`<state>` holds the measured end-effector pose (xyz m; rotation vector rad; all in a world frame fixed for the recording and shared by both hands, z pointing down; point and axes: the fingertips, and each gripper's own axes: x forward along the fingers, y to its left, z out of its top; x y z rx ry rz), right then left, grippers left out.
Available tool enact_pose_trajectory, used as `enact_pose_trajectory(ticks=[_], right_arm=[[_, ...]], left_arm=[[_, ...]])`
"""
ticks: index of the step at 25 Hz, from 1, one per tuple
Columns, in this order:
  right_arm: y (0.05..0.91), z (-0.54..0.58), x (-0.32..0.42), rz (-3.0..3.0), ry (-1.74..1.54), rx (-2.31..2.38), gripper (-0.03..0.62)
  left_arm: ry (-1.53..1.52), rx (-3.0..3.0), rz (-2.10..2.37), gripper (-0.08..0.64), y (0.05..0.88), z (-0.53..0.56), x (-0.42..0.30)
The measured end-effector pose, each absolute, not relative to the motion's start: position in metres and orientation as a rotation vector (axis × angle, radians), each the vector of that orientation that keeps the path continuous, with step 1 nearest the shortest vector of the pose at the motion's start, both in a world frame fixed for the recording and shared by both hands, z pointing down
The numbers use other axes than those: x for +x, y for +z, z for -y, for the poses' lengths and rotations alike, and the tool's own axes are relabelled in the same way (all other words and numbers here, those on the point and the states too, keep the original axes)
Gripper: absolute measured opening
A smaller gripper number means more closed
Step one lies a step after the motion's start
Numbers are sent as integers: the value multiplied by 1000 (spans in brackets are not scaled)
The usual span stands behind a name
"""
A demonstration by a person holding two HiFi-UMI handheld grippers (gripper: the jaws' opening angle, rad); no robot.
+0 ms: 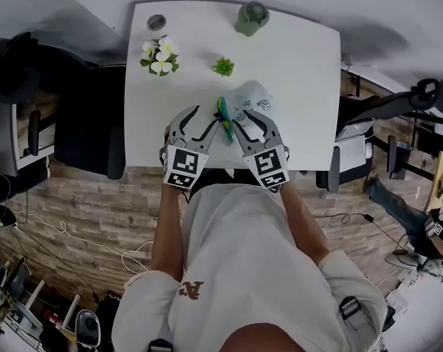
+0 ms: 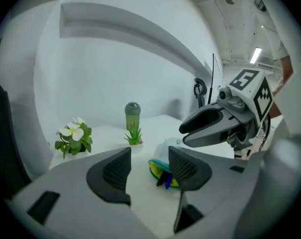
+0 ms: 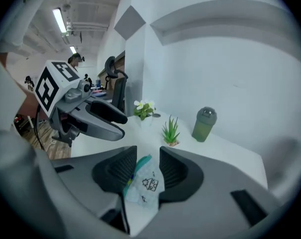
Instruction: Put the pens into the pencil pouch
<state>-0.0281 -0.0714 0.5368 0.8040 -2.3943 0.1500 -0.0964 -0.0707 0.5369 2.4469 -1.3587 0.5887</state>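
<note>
At the near edge of the desk (image 1: 302,57), two grippers are hovering over the pencil pouch (image 1: 252,97)
The left gripper (image 2: 149,164) is holding its jaws partly apart with nothing between them; the pens (image 2: 164,179) are poking from the pencil pouch's left, open end just beyond; the right gripper (image 3: 148,167) is also standing partly open, the pale pencil pouch lying between its jaws, pads not pressing it; a green bottle (image 1: 251,17) is standing at the far edge.
</note>
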Motion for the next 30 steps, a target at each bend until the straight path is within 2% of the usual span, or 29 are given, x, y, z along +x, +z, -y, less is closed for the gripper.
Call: enact_pose_trajectory(ticks=[6, 10, 13, 30], right_arm=[[466, 88, -18, 2535, 76, 1020, 210], [426, 96, -11, 2596, -17, 1148, 280], [418, 100, -2, 2580, -41, 1217, 284], [388, 100, 4, 2586, -101, 1321, 282]], left_arm=[[408, 2516, 1565, 273, 466, 83, -114], [316, 2553, 1677, 357, 429, 86, -121], [302, 2555, 1711, 374, 423, 87, -123], [244, 2665, 1678, 373, 393, 96, -109]])
